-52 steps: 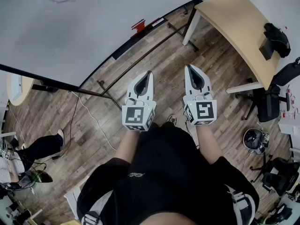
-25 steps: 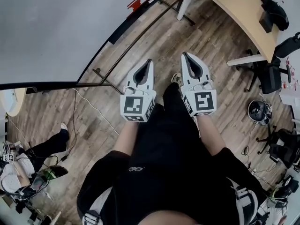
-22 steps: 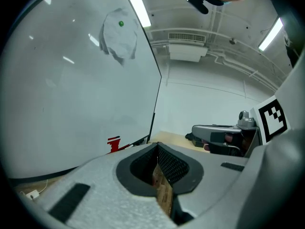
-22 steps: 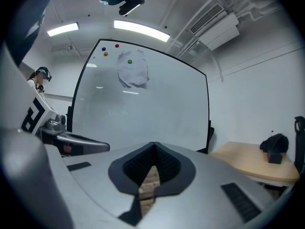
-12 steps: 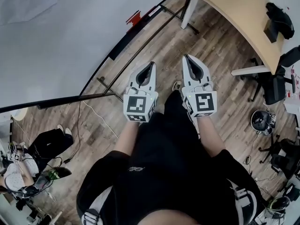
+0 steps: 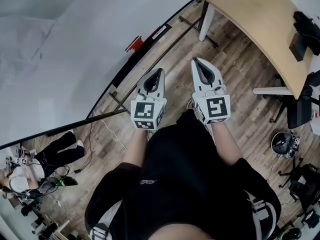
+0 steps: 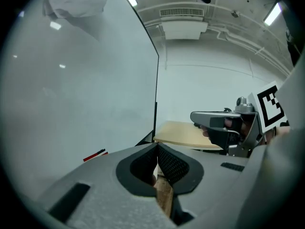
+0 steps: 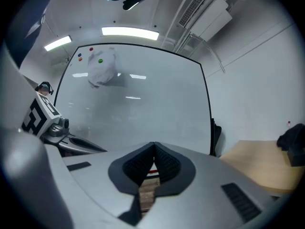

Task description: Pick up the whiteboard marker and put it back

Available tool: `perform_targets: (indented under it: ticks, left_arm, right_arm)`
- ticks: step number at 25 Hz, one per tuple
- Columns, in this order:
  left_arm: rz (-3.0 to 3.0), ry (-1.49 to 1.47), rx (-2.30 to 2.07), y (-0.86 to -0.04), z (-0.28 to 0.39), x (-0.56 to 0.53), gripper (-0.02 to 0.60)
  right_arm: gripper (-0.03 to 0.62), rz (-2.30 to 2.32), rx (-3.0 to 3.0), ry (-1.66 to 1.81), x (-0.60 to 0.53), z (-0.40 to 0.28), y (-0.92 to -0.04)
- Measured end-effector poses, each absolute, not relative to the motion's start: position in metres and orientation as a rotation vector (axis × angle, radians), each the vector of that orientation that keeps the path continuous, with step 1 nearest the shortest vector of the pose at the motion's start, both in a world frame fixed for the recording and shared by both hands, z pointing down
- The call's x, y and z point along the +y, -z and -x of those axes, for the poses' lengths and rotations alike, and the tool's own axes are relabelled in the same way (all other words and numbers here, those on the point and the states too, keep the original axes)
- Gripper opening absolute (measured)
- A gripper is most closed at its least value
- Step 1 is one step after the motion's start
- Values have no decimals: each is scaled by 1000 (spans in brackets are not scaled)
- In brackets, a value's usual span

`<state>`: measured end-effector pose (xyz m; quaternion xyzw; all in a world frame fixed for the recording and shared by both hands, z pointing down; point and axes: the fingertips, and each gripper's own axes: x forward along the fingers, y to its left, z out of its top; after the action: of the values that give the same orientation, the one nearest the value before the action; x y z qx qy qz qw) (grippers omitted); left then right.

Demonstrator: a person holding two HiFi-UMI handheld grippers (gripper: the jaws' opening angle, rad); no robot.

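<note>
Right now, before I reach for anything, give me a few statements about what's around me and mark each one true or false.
1. The left claw is shut with nothing in it. True.
2. The right claw is clamped on a marker. False: it is shut and empty.
3. A red item sits at the bottom edge of the whiteboard, apart from both claws. True.
4. The wooden table stands on my left. False: it is ahead on the right.
5. The floor is carpeted. False: it is wood planks.
</note>
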<state>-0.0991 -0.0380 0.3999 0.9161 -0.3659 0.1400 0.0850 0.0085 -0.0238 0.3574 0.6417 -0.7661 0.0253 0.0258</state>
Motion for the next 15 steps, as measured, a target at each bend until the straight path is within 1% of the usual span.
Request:
perform_targets:
  ticks: [7, 11, 15]
  left_arm:
    - [-2713, -598, -1099, -420, 44, -68, 6]
    - [-2681, -728, -1143, -433, 31, -82, 6]
    - [-2650, -826, -1177, -442, 30, -98, 6]
  right_arm:
    - [2, -1946, -2423, -179, -58, -70, -381]
    - [2, -1938, -2429, -244, -70, -99, -395]
    - [2, -1930, -2437, -289, -79, -112, -404]
